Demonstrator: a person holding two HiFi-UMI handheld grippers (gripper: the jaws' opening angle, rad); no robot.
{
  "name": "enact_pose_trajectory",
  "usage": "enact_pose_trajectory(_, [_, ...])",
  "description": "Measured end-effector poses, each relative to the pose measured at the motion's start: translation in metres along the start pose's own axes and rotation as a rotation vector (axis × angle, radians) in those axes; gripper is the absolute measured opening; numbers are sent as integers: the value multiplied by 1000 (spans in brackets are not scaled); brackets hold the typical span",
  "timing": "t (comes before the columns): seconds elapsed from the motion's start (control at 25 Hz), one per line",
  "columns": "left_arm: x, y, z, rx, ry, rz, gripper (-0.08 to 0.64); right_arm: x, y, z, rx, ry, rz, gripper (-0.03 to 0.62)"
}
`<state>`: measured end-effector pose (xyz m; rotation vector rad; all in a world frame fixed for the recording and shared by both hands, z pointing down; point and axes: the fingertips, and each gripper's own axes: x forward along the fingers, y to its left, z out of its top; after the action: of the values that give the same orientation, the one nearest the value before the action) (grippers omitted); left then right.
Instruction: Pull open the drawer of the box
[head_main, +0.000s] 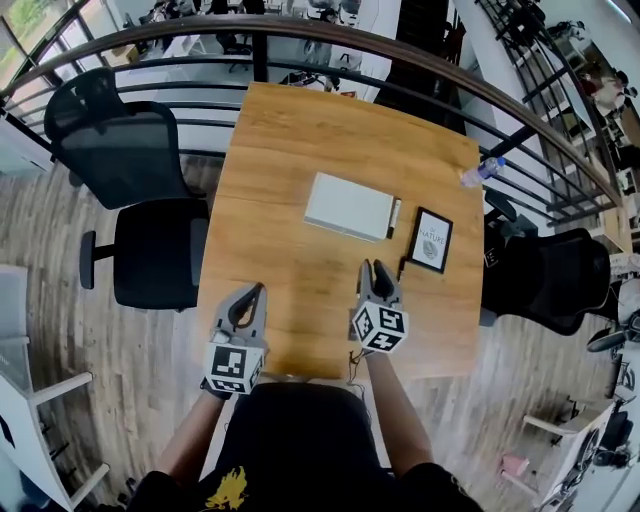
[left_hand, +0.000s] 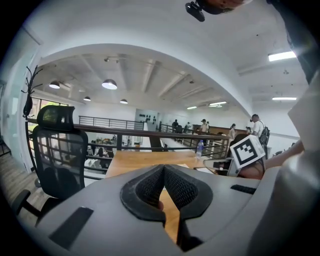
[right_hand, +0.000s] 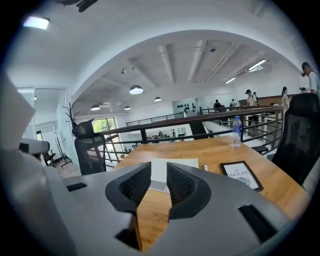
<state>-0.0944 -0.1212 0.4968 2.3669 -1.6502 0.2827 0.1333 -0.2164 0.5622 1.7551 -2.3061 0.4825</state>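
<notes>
A flat white box (head_main: 349, 206) lies in the middle of the wooden table (head_main: 290, 140), and no drawer is seen standing out from it. In the right gripper view the box (right_hand: 185, 162) shows just beyond the jaws. My right gripper (head_main: 372, 266) hovers over the table a little nearer to me than the box. It (right_hand: 158, 165) is open, with nothing between its pads. My left gripper (head_main: 259, 289) hangs near the table's front left, farther from the box. Its (left_hand: 163, 167) jaws meet at the tips and hold nothing.
A white marker (head_main: 394, 217) lies against the box's right side, and a black-framed picture (head_main: 431, 240) lies right of that. A water bottle (head_main: 480, 172) sits at the table's far right edge. Black office chairs (head_main: 150, 250) stand on both sides, with a railing (head_main: 330, 40) behind.
</notes>
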Motion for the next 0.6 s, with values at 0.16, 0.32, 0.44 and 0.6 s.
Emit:
enact_pose_trajectory(0.16, [6, -4, -2, 16, 6, 2, 17, 42, -7, -38, 37, 81, -25, 134])
enact_pose_trajectory(0.32, [17, -7, -9, -8, 19, 7, 17, 74, -14, -64, 52, 143, -37, 140])
enact_pose_trajectory(0.44, [24, -9, -19, -23, 38, 4, 17, 93, -15, -79, 33, 177, -43, 140])
enact_pose_trajectory(0.6, [31, -10, -31, -19, 60, -12, 17, 114, -9, -99, 17, 215, -35, 141])
